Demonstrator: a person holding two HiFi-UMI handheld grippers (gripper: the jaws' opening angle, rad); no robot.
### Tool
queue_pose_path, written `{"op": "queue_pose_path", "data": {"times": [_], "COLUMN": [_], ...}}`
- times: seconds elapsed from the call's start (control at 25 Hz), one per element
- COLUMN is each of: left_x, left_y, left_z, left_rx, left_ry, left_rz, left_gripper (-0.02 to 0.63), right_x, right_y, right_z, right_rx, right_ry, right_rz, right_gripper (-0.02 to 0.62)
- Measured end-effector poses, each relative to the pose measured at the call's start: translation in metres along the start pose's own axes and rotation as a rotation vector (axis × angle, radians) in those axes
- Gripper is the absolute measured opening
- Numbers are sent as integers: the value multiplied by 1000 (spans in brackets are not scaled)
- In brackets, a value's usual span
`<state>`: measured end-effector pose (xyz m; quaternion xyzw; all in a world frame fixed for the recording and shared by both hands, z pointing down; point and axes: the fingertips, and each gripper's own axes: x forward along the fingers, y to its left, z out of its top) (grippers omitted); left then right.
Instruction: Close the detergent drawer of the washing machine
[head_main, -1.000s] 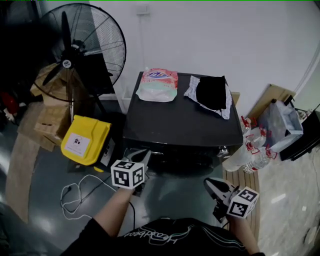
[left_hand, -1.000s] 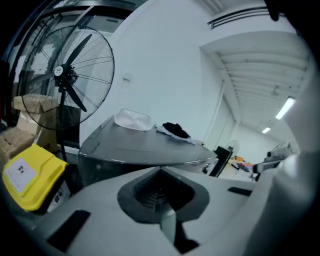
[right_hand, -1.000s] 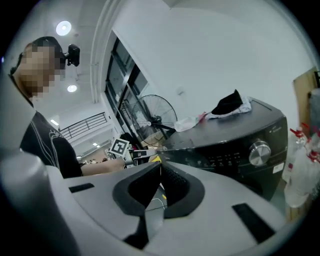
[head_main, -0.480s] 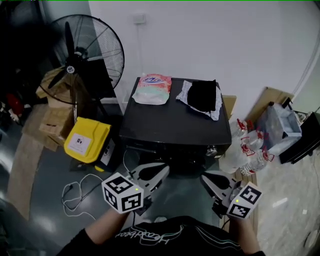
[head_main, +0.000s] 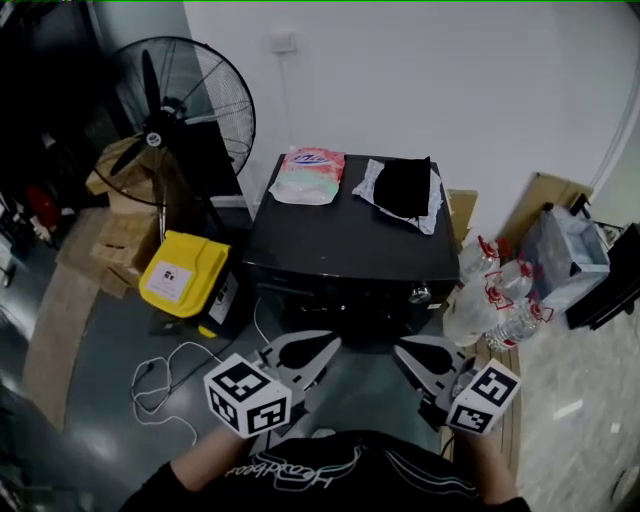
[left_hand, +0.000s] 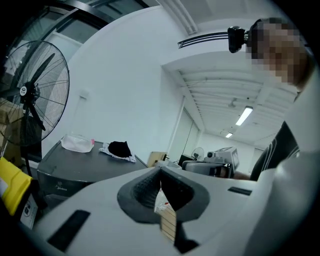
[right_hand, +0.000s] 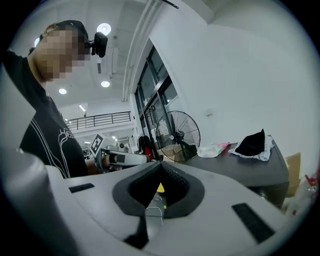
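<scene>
Hovering near the black washing machine (head_main: 350, 235), the left hand-held gripper (head_main: 322, 350) and the right hand-held gripper (head_main: 406, 353) are both holding their jaws together, empty; the detergent drawer cannot be made out on the dim front panel (head_main: 330, 297).

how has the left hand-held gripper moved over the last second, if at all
Yes. Against the washing machine, the left hand-held gripper has drawn back from the front's left end toward the person, its tip swinging right toward the middle.
</scene>
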<state>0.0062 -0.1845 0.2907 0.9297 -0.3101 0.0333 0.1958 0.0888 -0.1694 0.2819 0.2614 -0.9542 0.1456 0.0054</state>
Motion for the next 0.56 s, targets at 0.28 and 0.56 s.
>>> {"op": "queue_pose_path", "data": {"times": [0.28, 0.56], "left_x": [-13, -26], "left_y": [-17, -35], "left_z": [-4, -3], "left_rx": [6, 47], "left_ry": [-23, -56], "left_rz": [41, 65], "left_gripper": [23, 23], "right_x": [-12, -26], "right_y": [20, 38], "right_z": [-1, 1], "right_rx": [-28, -56], "right_ry": [-13, -42], "right_rz": [30, 39], "right_gripper": [26, 26]}}
